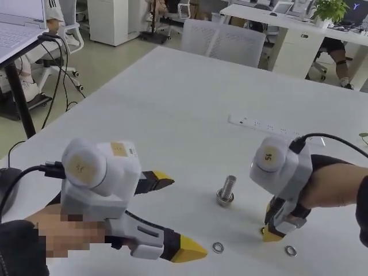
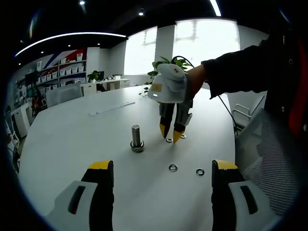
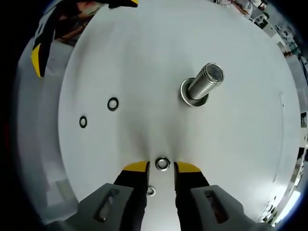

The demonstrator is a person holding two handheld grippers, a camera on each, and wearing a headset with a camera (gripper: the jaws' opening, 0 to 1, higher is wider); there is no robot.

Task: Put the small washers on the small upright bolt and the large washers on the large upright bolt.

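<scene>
Right, the white table [image 1: 190, 103] is smooth and matte. My left gripper [image 1: 178, 214] hovers low, its yellow-tipped fingers [image 2: 101, 167] spread wide. My right gripper [image 1: 271, 233] is the nearer one. It points straight down with its fingers a narrow gap apart, pinching nothing, and one washer [image 3: 162, 163] lies flat between the tips. The threaded steel bolt [image 3: 202, 86] stands upright just beyond, up and right in the right gripper view, with a ring [image 3: 185, 96] round its foot. The other washers [image 3: 113, 103], thin metal circles, lie flat nearby.
</scene>
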